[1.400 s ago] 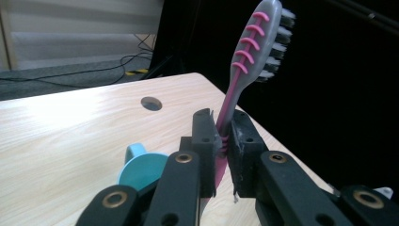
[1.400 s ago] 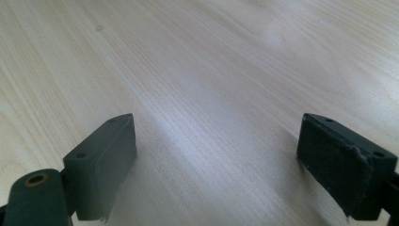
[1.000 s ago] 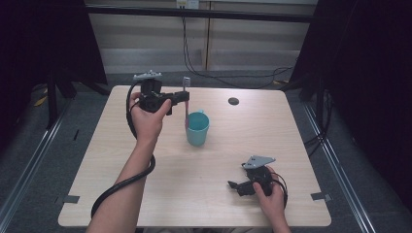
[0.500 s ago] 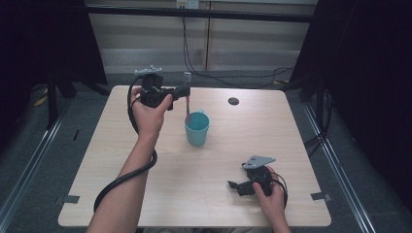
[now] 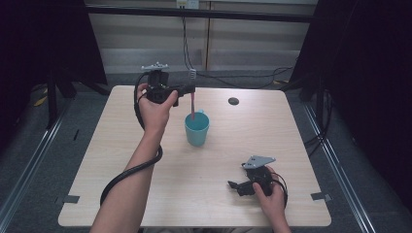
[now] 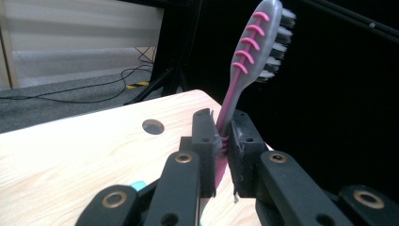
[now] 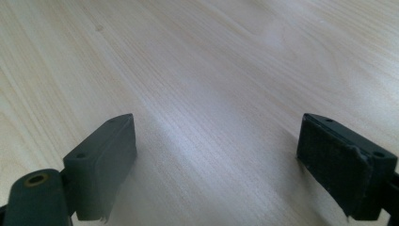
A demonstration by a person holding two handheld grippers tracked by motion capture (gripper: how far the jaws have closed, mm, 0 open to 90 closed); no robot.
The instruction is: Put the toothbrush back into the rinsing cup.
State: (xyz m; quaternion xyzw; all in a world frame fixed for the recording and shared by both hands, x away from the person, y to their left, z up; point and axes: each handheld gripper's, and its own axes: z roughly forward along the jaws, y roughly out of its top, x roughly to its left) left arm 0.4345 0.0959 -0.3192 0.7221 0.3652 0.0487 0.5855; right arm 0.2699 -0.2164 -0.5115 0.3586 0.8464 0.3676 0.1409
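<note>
The left gripper point(image 5: 187, 90) is clamped on the handle of a pink toothbrush point(image 6: 251, 52), which hangs upright, head up, with its lower end just above the teal cup point(image 5: 197, 129). If released off-centre, the brush may hit the rim and tip the light cup. The right gripper point(image 5: 243, 187) rests open on the table point(image 5: 291, 126), holding nothing.
</note>
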